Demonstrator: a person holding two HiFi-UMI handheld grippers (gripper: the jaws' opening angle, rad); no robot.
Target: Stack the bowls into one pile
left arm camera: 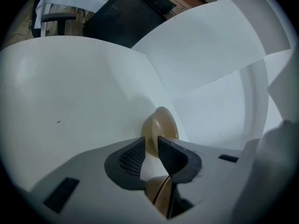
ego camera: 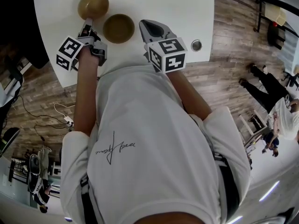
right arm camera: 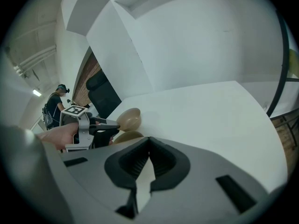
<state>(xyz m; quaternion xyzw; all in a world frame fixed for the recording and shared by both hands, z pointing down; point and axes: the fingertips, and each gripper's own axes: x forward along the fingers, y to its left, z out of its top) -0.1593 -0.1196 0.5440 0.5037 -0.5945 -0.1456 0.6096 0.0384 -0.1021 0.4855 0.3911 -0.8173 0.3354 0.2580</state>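
Observation:
Two tan bowls are on or over the white table [ego camera: 187,8]. My left gripper [ego camera: 88,21] is shut on the near rim of the far-left bowl [ego camera: 93,4]. In the left gripper view that bowl [left arm camera: 163,122] shows edge-on, tilted, with its rim pinched between the jaws of the left gripper [left arm camera: 150,146]. The right gripper view shows the held bowl [right arm camera: 129,118] raised just above and behind the second bowl [right arm camera: 127,136]. The second bowl [ego camera: 118,28] rests upright on the table. My right gripper [ego camera: 142,23] hovers to its right, shut and empty [right arm camera: 149,146].
A round cable hole [ego camera: 196,45] sits in the table near its front right edge. A black chair [left arm camera: 126,13] stands beyond the table's far left side. Wooden floor with cables [ego camera: 56,115] lies below, and people [ego camera: 280,111] stand at the right.

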